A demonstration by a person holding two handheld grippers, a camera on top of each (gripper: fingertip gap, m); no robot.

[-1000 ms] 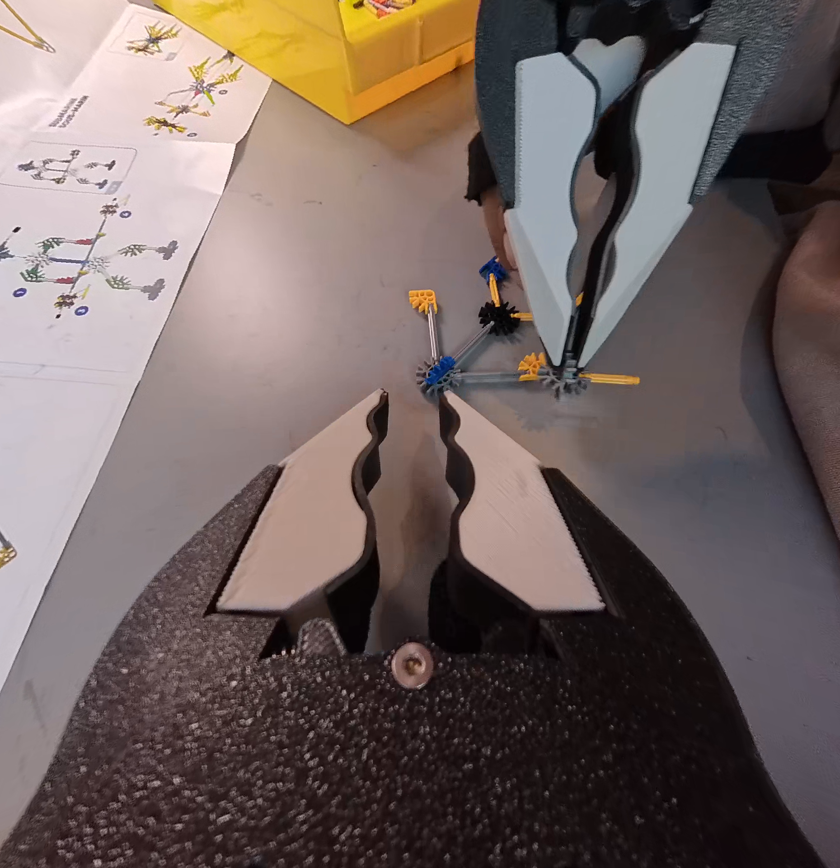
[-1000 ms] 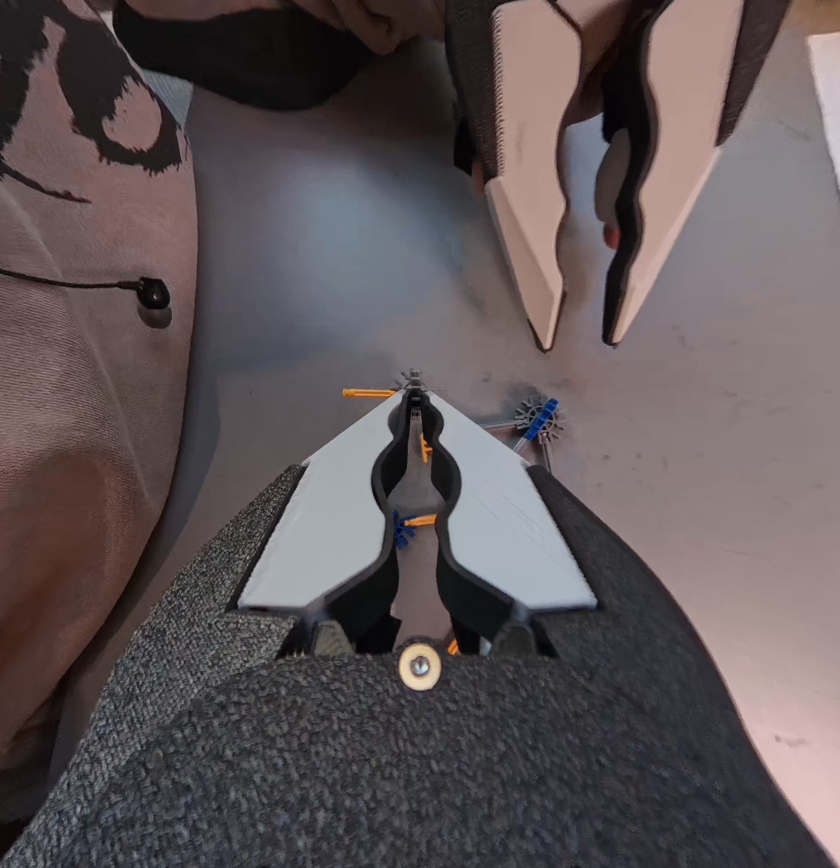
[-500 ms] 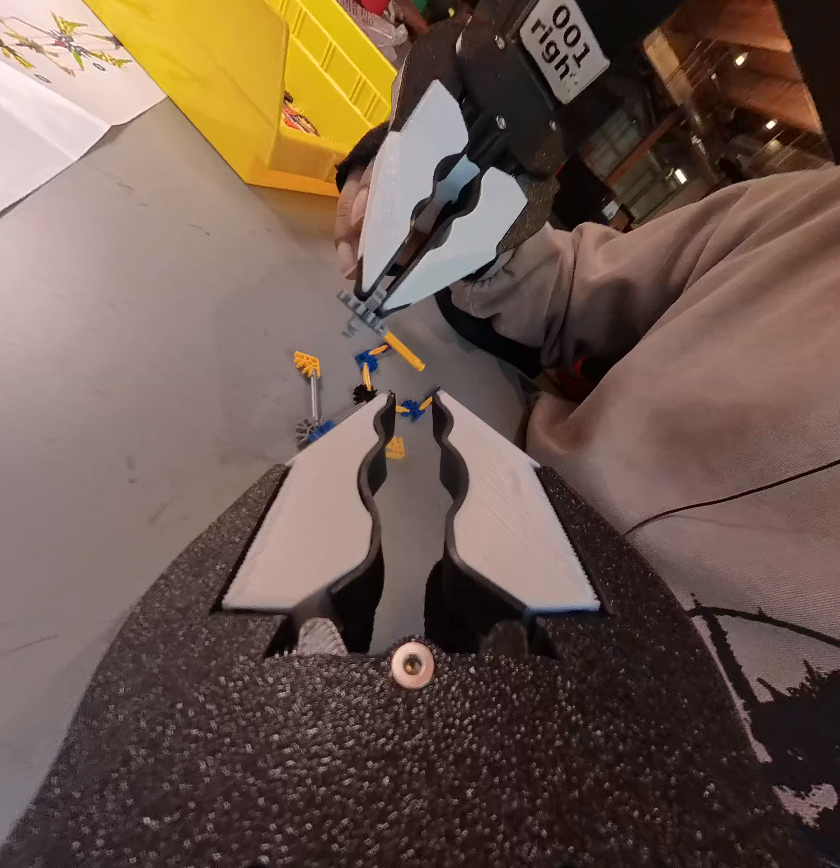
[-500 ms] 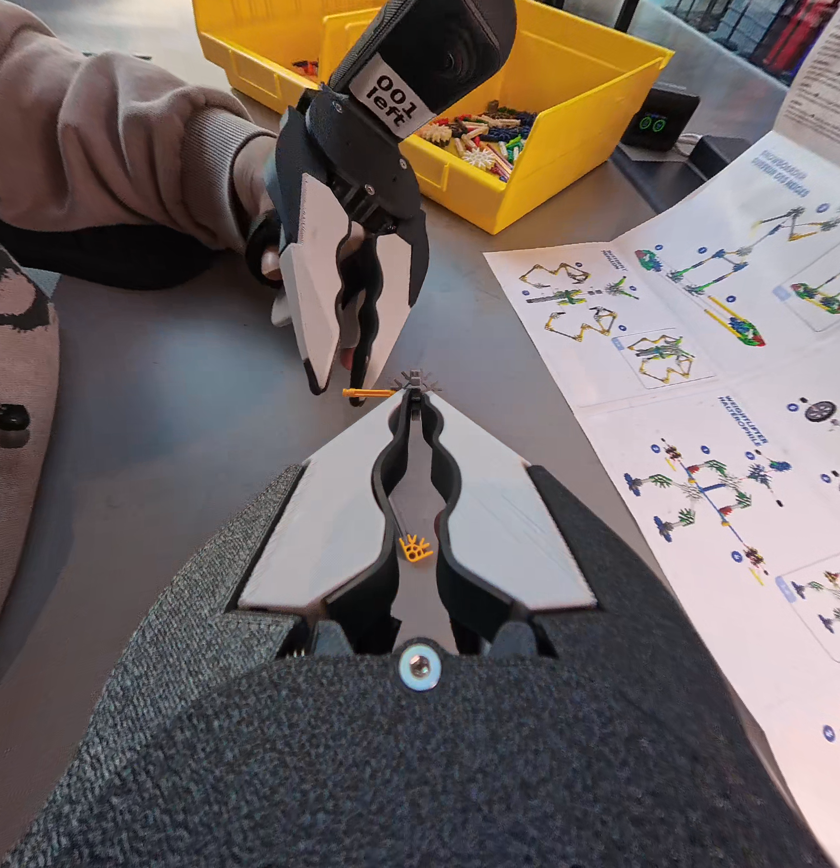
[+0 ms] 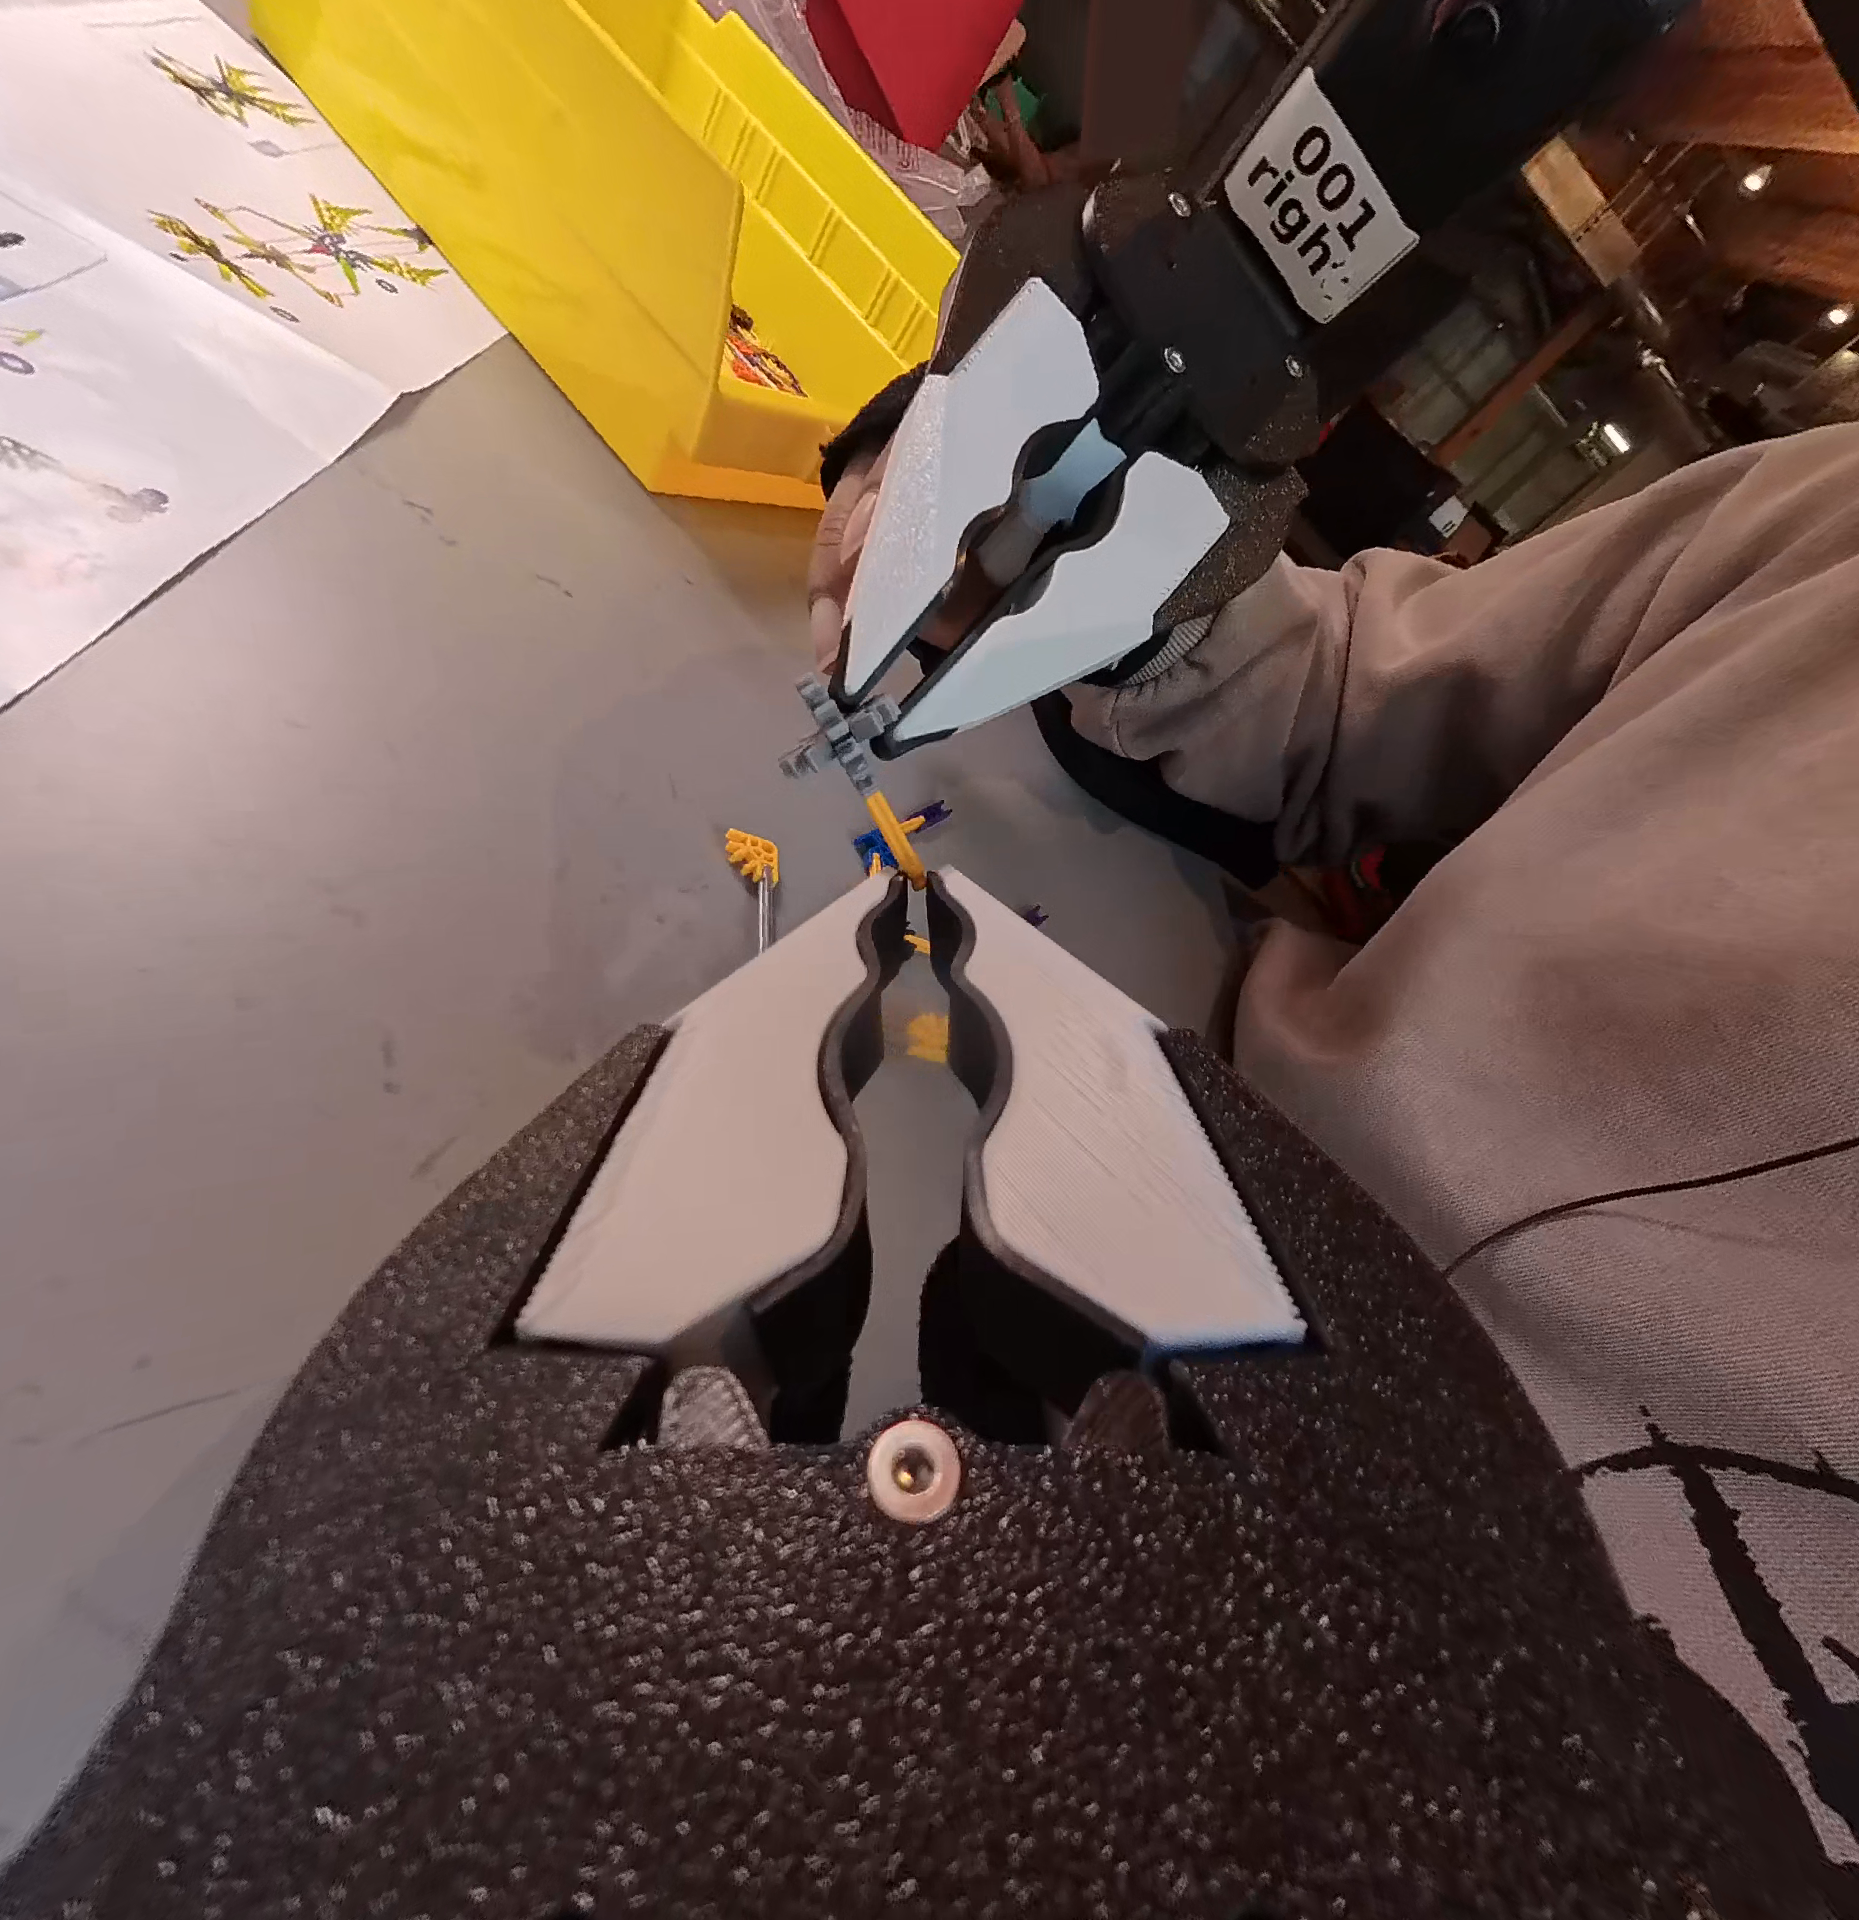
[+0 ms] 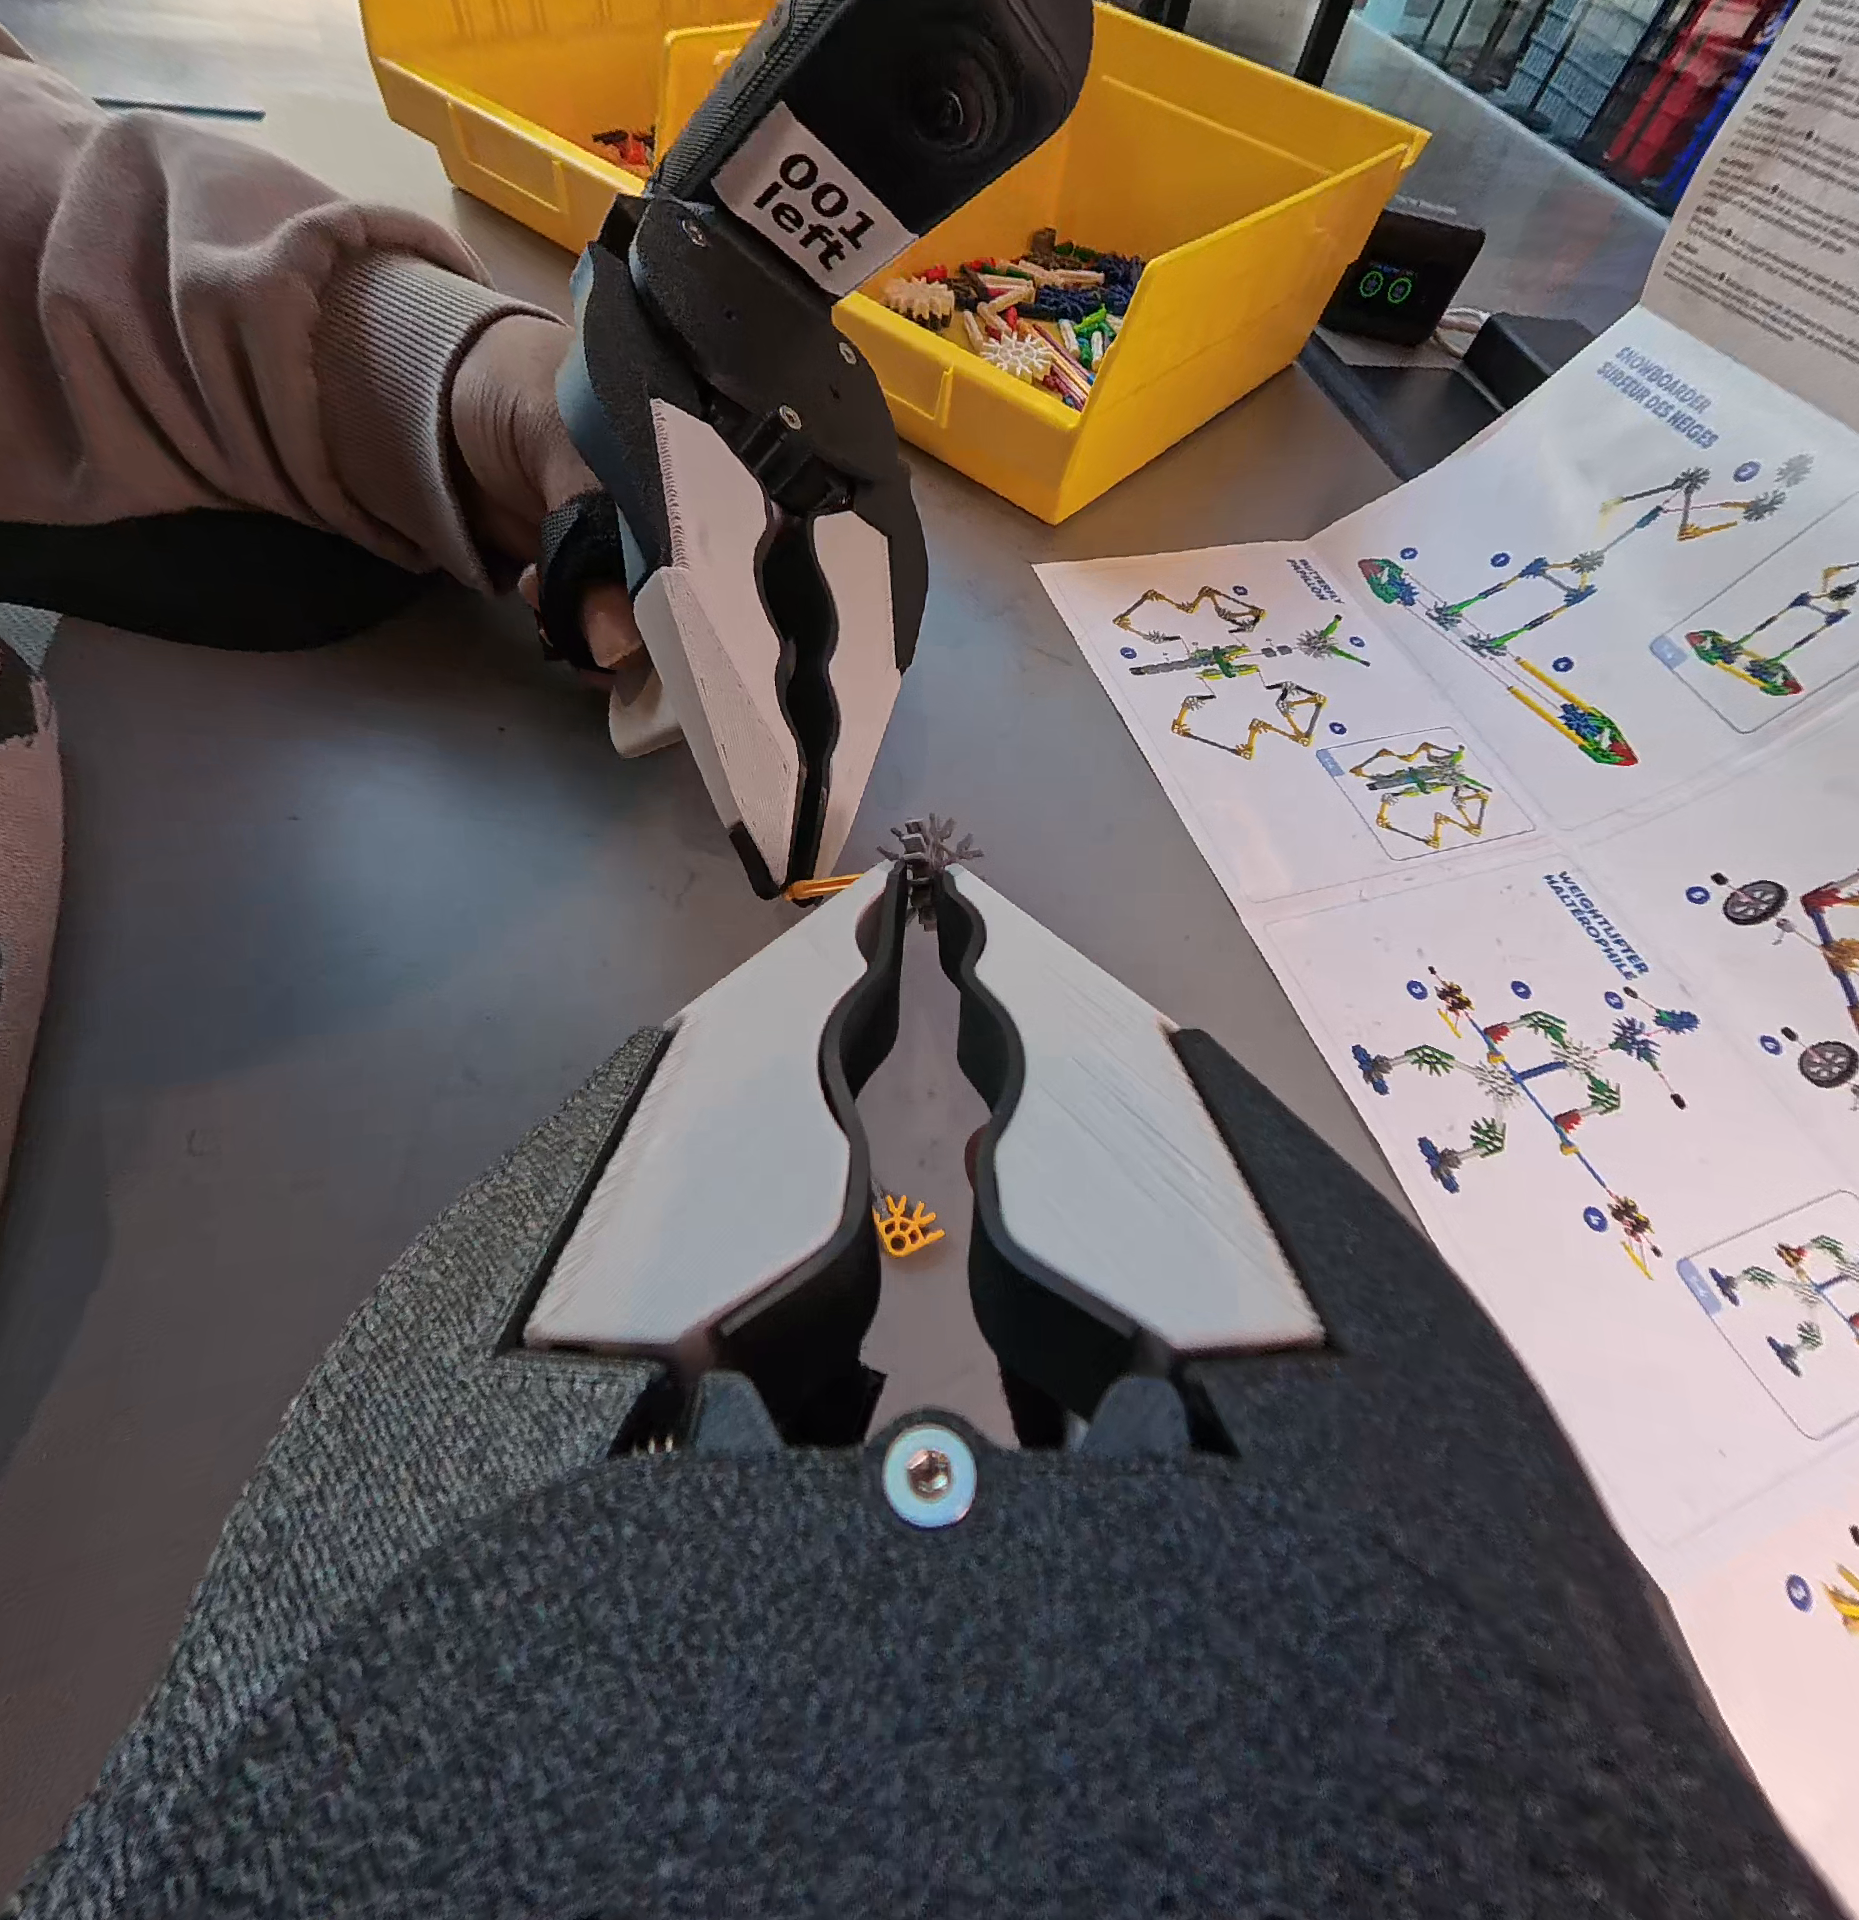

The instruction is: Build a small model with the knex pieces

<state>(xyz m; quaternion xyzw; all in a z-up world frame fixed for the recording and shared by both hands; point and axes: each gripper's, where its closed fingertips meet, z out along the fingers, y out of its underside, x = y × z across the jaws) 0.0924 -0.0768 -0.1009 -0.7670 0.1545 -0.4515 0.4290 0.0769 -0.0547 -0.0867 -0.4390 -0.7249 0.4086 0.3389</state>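
The grey connector (image 6: 930,847) sits pinched in the very tips of my right gripper (image 6: 920,883), lifted off the table (image 6: 333,935), with a yellow rod (image 5: 894,831) plugged into it and running out toward 9 o'clock in the right wrist view. I judge both pieces feather-light, stiff plastic with a slick finish – the connector's thin spokes look snappable under a twist, so I'd hold it flat across the hub, and take the rod near its free end, square across the shaft, so it can't pivot. My left gripper (image 5: 909,883) does about that: its fingers are drawn nearly together on the rod's end, while the right is clamped tight on the connector. In the left wrist view the connector (image 5: 837,727) hangs at 12 o'clock above my tips, the rod slanting down into them. Half a second ago the left fingers stood clearly apart with the rod free between the two grippers; now they have closed on it, and a second ago the whole piece lay on the table under the right gripper. Below, the rest of the little assembly lies on the table – a yellow fan piece (image 6: 909,1226) shows between my right fingers. Farther out, yellow bins (image 6: 1164,416) at 12 o'clock hold mixed parts, and the instruction sheet (image 6: 1527,831) spreads at 3 o'clock.
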